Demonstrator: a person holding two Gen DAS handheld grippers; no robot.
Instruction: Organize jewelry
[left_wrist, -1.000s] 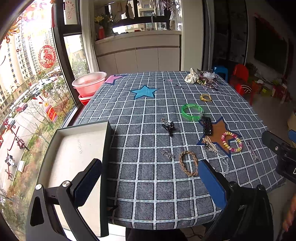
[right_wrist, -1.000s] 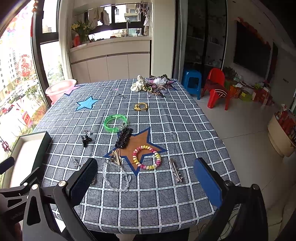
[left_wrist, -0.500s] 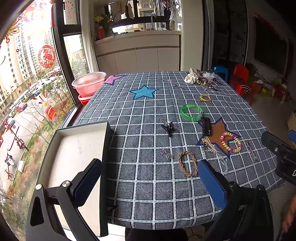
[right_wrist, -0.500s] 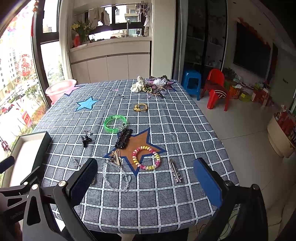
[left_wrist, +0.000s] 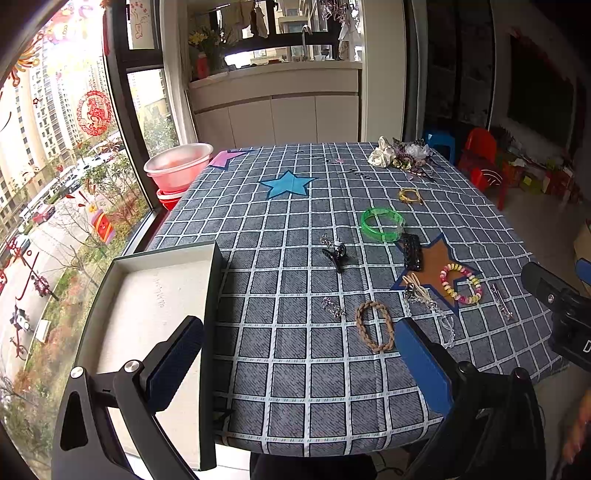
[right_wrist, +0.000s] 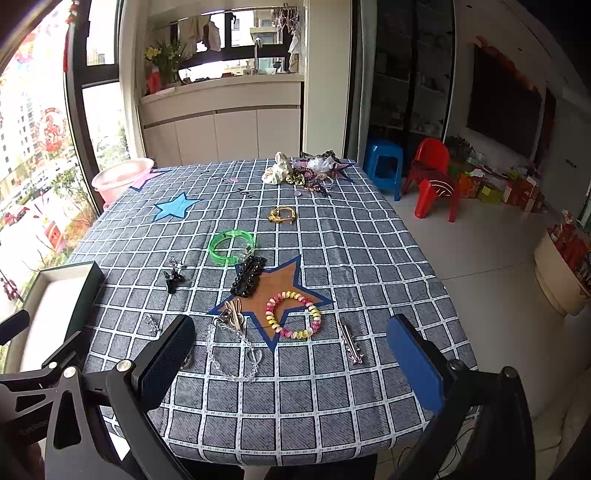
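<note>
A: Zero pieces sorted so far. Checked table (left_wrist: 295, 387) carries everything; the box (left_wrist: 147, 302) at its left edge looks bare inside.

B: Grippers?

A: Left gripper (left_wrist: 295, 365) released, jaws wide, holding nothing, hovering over the near edge between box and braided bracelet (left_wrist: 374, 325). Right gripper (right_wrist: 291, 362) also spread and unloaded, low over the near edge in front of the orange star.

B: What's left, big to small?

A: All of it, I'd say. Scrunchie pile (right_wrist: 303, 171) at the far side, green bangle (right_wrist: 232, 246) mid-table, beaded bracelet (right_wrist: 293, 315) on the star, black barrette (right_wrist: 248, 276) touching the star's left arm, silver clip (right_wrist: 351, 341) just right of the beads.

B: Orientation?

A: Barrette's long axis runs near-to-far, slightly tilted right. Silver clip likewise near-to-far. Clear chain (right_wrist: 232, 350) sprawls loosely beside the left finger.
</note>
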